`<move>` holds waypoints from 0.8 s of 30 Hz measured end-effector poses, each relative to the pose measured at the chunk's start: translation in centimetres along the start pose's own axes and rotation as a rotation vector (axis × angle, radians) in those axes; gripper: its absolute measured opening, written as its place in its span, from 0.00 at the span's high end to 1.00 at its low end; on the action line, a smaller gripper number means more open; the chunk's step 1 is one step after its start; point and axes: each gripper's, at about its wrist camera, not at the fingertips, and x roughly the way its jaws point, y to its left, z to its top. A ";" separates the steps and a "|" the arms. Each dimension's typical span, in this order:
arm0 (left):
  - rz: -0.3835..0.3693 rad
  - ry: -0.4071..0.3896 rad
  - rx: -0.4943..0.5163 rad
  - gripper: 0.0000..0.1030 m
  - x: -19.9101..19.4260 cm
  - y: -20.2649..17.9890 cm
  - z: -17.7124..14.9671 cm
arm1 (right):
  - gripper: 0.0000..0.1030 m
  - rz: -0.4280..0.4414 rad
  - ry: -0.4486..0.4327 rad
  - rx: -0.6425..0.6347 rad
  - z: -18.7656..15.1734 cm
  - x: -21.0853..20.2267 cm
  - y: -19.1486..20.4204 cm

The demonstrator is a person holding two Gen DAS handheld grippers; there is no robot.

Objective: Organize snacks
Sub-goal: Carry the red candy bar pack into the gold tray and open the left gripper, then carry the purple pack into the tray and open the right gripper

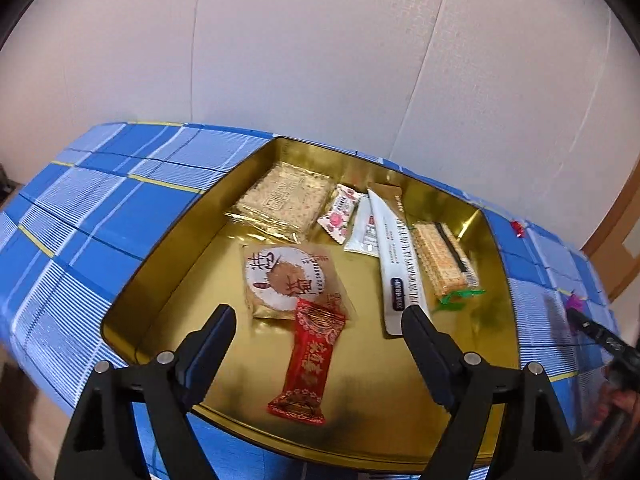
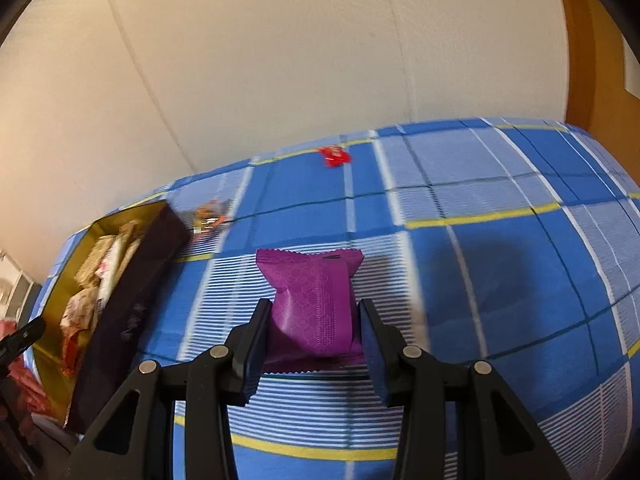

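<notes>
A gold tin box (image 1: 168, 276) sits on the blue checked tablecloth and holds several snack packets. A red packet (image 1: 310, 364) lies at its near side, just ahead of my left gripper (image 1: 320, 316), which is open and empty above the box. In the right wrist view my right gripper (image 2: 314, 308) is shut on a purple packet (image 2: 316, 300) and pinches its sides just above the cloth. The box (image 2: 132, 300) stands to its left, dark on the outside.
A small red candy (image 2: 334, 156) lies far back on the cloth, also seen in the left wrist view (image 1: 519, 229). An orange packet (image 2: 208, 216) lies beside the box's far corner. A white wall is behind; a wooden door frame (image 2: 600, 100) is on the right.
</notes>
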 end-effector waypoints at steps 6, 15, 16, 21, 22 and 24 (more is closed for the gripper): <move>0.069 -0.041 0.076 0.15 0.3 -1.2 -0.1 | 0.58 0.110 -0.052 -0.152 -1.0 -1.3 5.0; 0.092 -0.054 0.044 0.13 0.2 -0.4 0.1 | 0.58 0.241 -0.046 -0.298 -2.2 -2.6 12.2; 0.092 -0.051 0.039 0.13 0.2 -0.3 0.1 | 0.58 0.250 -0.042 -0.311 -2.4 -2.6 13.0; 0.090 -0.060 0.034 0.13 0.0 -0.1 0.2 | 0.58 0.283 -0.021 -0.372 -3.0 -2.4 16.3; 0.091 -0.063 0.035 0.13 -0.1 0.0 0.2 | 0.58 0.286 -0.011 -0.388 -3.0 -2.2 17.1; 0.103 -0.073 0.032 0.13 -0.3 0.2 0.2 | 0.58 0.283 0.007 -0.417 -3.0 -1.8 18.7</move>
